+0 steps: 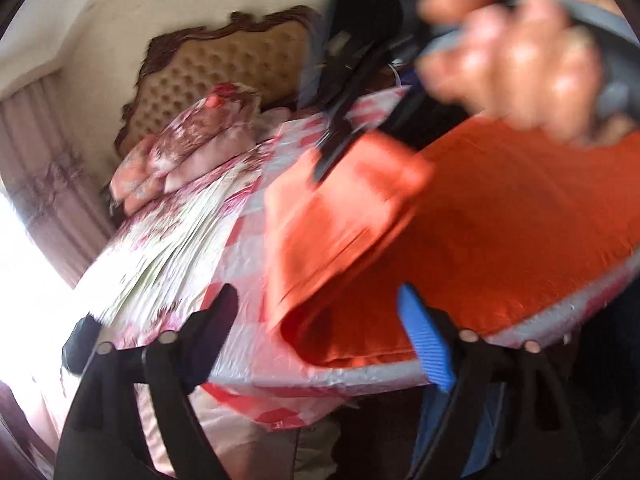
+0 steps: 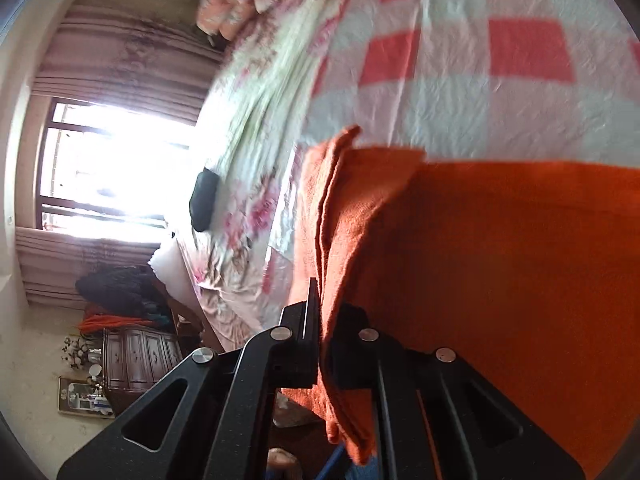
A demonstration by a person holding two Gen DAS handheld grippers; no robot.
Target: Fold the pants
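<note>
The orange pants [image 1: 500, 220] lie on the near edge of a bed covered by a red-and-white checked sheet [image 2: 460, 80]. The right gripper [image 2: 326, 344] has its fingers closed on a layered edge of the pants, lifting a blurred flap. The left gripper [image 1: 320, 312] stands wide open, gripping nothing, just beside the pants' near fold.

The hand [image 1: 520, 52] on the right gripper [image 1: 324, 164] is smeared by motion. The orange pants [image 2: 500, 260] run past the picture's edge and hide one finger's pad.
</note>
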